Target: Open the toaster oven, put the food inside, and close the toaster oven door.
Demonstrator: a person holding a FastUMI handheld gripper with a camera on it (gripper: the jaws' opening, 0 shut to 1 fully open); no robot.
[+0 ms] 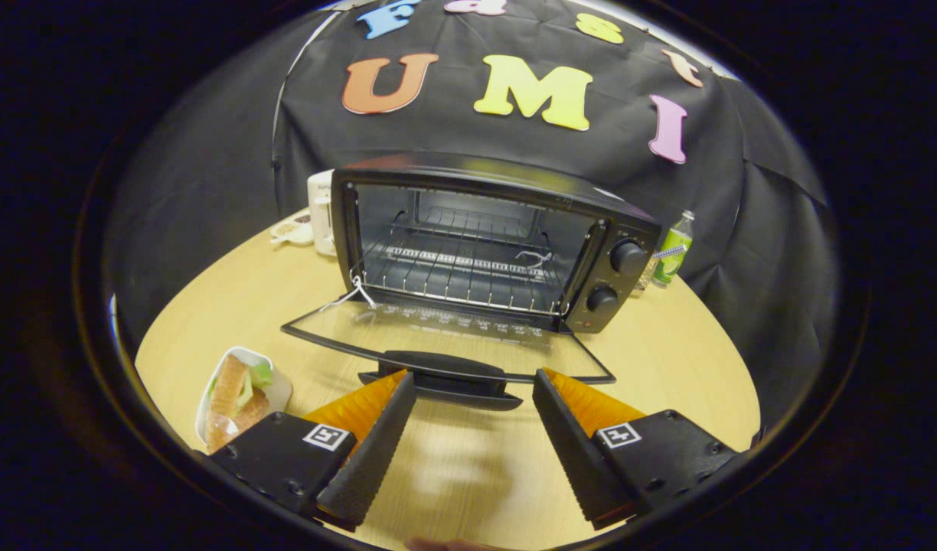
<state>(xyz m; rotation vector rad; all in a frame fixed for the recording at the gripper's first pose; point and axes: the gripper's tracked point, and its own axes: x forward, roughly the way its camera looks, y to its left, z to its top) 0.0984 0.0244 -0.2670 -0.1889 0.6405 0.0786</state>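
The gripper is hovering with its fingers spread wide, gripping nothing, their tips sitting just short of the door handle and not touching it. The toaster oven is standing beyond them on the wooden table, its glass door lying folded down flat and the wire rack showing bare inside. The food, a sandwich in a white tray, is sitting beside the left finger, its near end cut off behind the gripper body. A white appliance is half hiding behind the oven's left side; I cannot tell what it is. A green bottle is peeking out on the right.
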